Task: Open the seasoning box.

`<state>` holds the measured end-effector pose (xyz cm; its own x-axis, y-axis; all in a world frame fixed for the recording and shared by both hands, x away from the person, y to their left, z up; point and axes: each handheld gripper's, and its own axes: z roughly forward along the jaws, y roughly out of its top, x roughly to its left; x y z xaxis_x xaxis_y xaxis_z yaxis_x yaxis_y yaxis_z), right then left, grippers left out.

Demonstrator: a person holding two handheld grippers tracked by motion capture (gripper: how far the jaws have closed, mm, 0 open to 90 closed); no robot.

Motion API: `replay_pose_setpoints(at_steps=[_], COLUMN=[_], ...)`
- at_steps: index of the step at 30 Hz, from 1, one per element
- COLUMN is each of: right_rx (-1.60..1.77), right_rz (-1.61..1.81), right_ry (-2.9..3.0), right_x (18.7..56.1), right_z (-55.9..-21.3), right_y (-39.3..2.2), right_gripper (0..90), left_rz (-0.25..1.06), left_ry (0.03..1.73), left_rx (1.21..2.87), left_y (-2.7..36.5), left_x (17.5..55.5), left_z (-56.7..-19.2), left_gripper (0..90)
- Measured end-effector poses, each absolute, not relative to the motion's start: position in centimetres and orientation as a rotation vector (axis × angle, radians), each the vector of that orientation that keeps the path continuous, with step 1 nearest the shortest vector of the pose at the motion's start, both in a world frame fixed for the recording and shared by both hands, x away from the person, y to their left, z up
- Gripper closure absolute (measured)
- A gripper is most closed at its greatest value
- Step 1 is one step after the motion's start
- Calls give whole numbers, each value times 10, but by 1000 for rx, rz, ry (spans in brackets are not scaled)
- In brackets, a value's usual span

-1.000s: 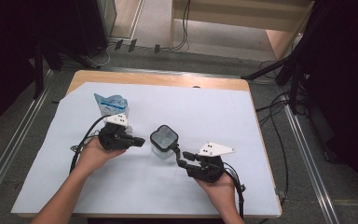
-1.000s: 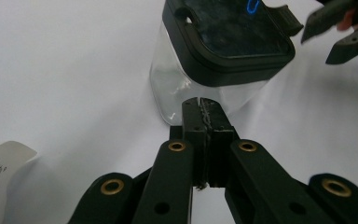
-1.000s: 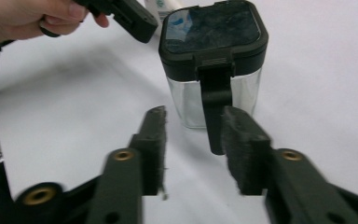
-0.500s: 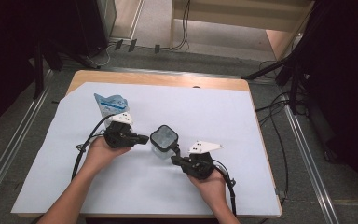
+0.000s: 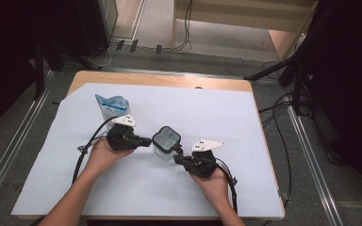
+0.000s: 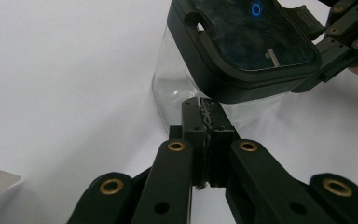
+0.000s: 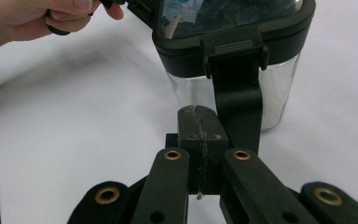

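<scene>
A clear square container with a dark lid stands mid-table. My left gripper lies level at its left side, jaws shut and empty, tips close to the wall. In the left gripper view the shut jaws sit just under the lid, against the clear wall. My right gripper points at the container from the lower right, also shut with nothing between the jaws. In the right gripper view its tips sit beside the lid's black latch flap, which hangs down over the clear wall.
A blue and white pouch lies behind the left gripper. The pale sheet covers the wooden table. The other hand shows in the right gripper view, and the right gripper's links in the left gripper view.
My right gripper has slid left and slightly forward, up to the container's near right side. The left gripper and the container have stayed where they were.
</scene>
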<state>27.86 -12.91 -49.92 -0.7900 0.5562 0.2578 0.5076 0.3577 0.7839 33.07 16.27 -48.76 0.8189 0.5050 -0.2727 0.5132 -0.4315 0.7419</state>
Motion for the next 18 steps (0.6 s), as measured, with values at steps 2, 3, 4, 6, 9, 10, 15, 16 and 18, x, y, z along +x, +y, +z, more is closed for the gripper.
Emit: replay_pose_setpoints(at_steps=[2,3,4,6,9,10,15,16,18], right_rx=[1013,1016,1022,1033,1043,1044,1077,1080,1090], right_rz=[1443,1438,1440,1441,1436,1439,1438,1437,1437], right_ry=[2548,2549,2548,2546,2537,2534,2518,2514,2505], right_x=[280,281,282,283,286,287,291,292,295], right_z=[-500,-500,-500,-500,-499,-499,-497,-496,-496], right_y=[-131,-131,-132,-135,-139,-140,-148,-149,-152], right_gripper=[900,900,900,900,900,900,900,900,900], left_rz=[-19,-20,-22,-23,-38,-37,-50,-51,-59], left_ry=[746,737,737,733,722,722,704,694,690], left_rx=[2100,2105,2103,2107,2109,2107,2114,2119,2115], left_y=[162,162,161,160,158,157,152,151,149], left_x=[330,330,330,329,328,327,324,323,322], left_z=[-488,-488,-488,-488,-488,-489,-488,-488,-488], left_gripper=[900,900,899,900,897,898,892,891,889])
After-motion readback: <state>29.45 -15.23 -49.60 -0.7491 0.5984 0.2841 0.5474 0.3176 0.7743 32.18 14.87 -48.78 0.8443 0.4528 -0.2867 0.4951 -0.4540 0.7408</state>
